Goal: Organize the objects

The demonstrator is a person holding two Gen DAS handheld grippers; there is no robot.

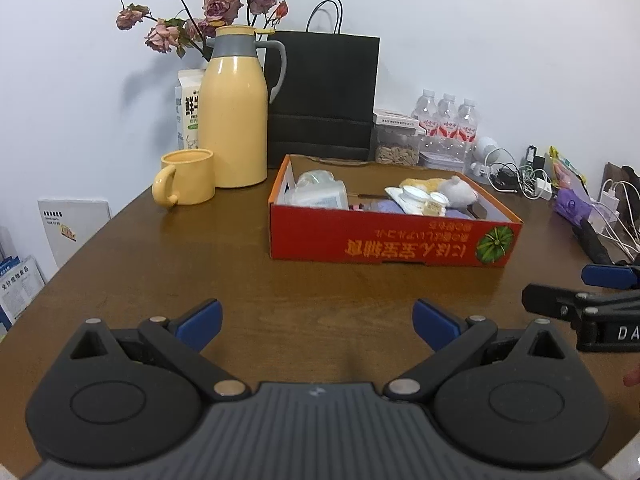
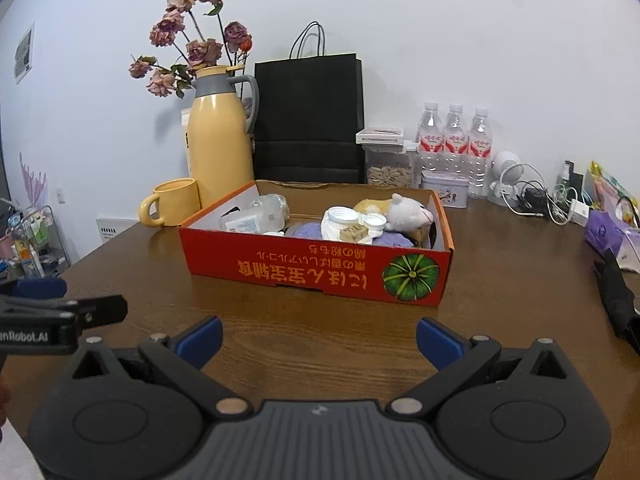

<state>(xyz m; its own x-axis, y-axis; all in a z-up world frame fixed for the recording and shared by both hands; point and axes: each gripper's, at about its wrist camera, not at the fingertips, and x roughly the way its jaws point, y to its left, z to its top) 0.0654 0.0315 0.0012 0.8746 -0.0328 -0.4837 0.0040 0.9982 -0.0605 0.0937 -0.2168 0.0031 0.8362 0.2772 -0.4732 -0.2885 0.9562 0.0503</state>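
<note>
A red cardboard box (image 1: 384,240) (image 2: 312,268) with a pumpkin print sits mid-table. It holds a plush hamster (image 1: 456,192) (image 2: 404,210), white jar lids (image 2: 340,216), a clear plastic packet (image 1: 320,194) (image 2: 256,218) and purple cloth (image 2: 308,230). My left gripper (image 1: 318,326) is open and empty above the bare wooden table (image 1: 200,264), short of the box. My right gripper (image 2: 318,340) is open and empty, also in front of the box; it shows at the right edge of the left wrist view (image 1: 560,292).
Behind the box stand a yellow thermos (image 1: 234,116) (image 2: 218,140), a yellow mug (image 1: 186,178) (image 2: 170,202), a black paper bag (image 1: 324,96) (image 2: 308,116), dried roses (image 2: 192,40), a seed jar (image 2: 388,160) and three water bottles (image 2: 454,136). Cables and chargers (image 2: 540,200) lie at the right.
</note>
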